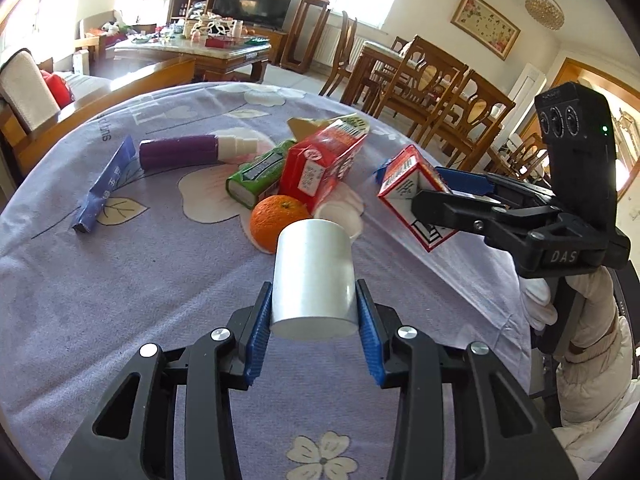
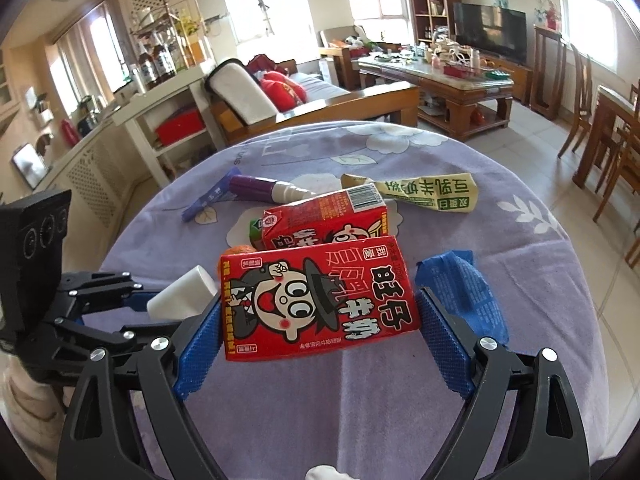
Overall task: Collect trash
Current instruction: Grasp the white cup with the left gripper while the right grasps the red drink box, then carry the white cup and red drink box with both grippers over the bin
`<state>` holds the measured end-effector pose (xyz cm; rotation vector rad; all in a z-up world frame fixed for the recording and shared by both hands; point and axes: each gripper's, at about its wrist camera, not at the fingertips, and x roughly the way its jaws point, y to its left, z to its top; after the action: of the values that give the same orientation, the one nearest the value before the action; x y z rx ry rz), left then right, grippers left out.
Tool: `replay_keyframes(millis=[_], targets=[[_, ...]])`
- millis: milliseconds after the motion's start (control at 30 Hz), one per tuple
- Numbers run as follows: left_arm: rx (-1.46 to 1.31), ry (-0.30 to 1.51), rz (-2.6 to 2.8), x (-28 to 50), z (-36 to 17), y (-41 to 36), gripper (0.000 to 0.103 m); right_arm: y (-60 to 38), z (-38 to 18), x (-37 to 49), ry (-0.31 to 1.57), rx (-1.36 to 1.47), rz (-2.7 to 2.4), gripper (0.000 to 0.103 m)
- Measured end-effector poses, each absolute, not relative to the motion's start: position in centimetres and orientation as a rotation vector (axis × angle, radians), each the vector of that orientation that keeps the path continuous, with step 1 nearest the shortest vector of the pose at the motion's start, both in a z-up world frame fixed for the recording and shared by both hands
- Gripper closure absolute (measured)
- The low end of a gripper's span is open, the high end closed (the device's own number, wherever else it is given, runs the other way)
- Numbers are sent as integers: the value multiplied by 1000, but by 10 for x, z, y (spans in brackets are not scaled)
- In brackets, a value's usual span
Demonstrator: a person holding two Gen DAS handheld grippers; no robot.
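Note:
My left gripper (image 1: 314, 312) is shut on a white paper cup (image 1: 314, 276), held on its side above the purple tablecloth (image 1: 120, 280). My right gripper (image 2: 320, 320) is shut on a red milk carton (image 2: 316, 300), lifted off the table; the carton also shows in the left wrist view (image 1: 412, 188). On the cloth lie a second red carton (image 1: 320, 160), a green carton (image 1: 256, 176), an orange (image 1: 276, 220), a purple tube (image 1: 180, 152), a blue wrapper (image 1: 104, 188) and a yellow-green wrapper (image 2: 432, 192). A blue packet (image 2: 460, 284) lies behind my right gripper.
The round table's edge (image 1: 460, 280) drops off on the right in the left wrist view. Wooden dining chairs (image 1: 440, 92) stand beyond it. A sofa (image 2: 280, 96) and a coffee table (image 2: 440, 76) stand behind the table. A flat white disc (image 1: 340, 208) lies by the orange.

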<state>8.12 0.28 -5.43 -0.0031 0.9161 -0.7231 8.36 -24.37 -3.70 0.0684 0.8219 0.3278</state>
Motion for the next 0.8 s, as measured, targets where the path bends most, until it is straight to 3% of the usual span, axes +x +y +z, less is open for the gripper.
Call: replay_keyframes(millis=[367,800], targets=[[6,843,-851,54,-33,-41,63,-295,-14,13,747,119,230,14],[75,805,-1089,4,-23,-157,63,-393,-13,-91,695,217,43,14]])
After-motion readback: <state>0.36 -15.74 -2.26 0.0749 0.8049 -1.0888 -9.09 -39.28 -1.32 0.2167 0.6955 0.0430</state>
